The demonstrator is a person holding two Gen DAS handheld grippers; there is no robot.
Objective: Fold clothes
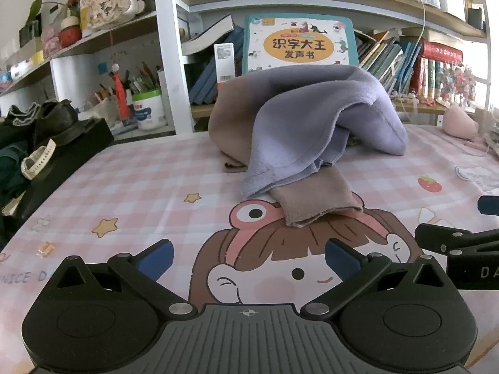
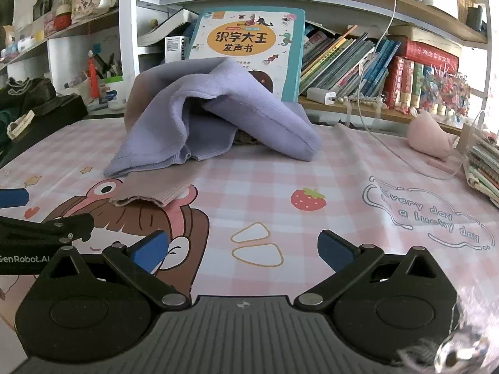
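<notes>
A crumpled purple garment (image 1: 315, 115) lies heaped over a tan-brown garment (image 1: 315, 201) at the back middle of the table. The tan garment's cuff sticks out toward me. Both show in the right wrist view too: the purple garment (image 2: 218, 115) and the tan cuff (image 2: 156, 190). My left gripper (image 1: 249, 260) is open and empty, low over the tablecloth, short of the cuff. My right gripper (image 2: 243, 249) is open and empty, to the right of the heap. Each gripper shows at the edge of the other's view.
The table has a pink checked cartoon tablecloth (image 2: 312, 171). Bookshelves with a large children's book (image 1: 299, 43) stand behind the heap. A black box with shoes (image 1: 56, 137) is at the left. A pink plush (image 2: 433, 137) and stacked books (image 2: 485, 168) are at the right.
</notes>
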